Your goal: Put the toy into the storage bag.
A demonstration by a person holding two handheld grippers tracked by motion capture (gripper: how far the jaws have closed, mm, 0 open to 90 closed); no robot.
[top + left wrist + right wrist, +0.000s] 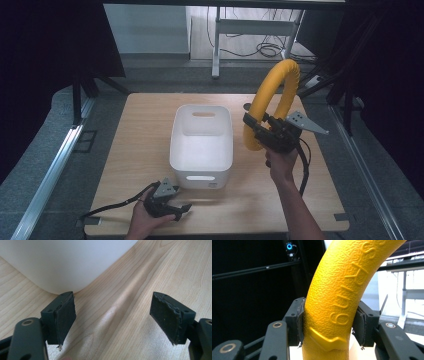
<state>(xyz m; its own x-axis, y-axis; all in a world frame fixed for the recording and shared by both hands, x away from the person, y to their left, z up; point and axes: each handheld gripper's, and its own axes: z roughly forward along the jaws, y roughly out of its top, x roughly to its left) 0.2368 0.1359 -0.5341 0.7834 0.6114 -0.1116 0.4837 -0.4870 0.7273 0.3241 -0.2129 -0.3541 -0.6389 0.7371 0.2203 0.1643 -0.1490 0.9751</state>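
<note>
A thick yellow foam ring [272,95] with raised lettering stands upright above the table's right half, held up in the air. My right gripper [257,127] is shut on the ring's lower part; in the right gripper view both pads press into the yellow foam ring [337,300]. A white plastic bin [202,145] with handle slots sits in the middle of the wooden table [140,150], left of the ring. My left gripper [181,210] lies low on the table by the bin's near left corner, open, with nothing between its pads [63,320].
The table's front edge runs just under my left hand. The bin's white wall [62,262] is close ahead of the left gripper. Dark curtains flank both sides. A metal desk frame [250,30] and cables lie on the floor beyond the table.
</note>
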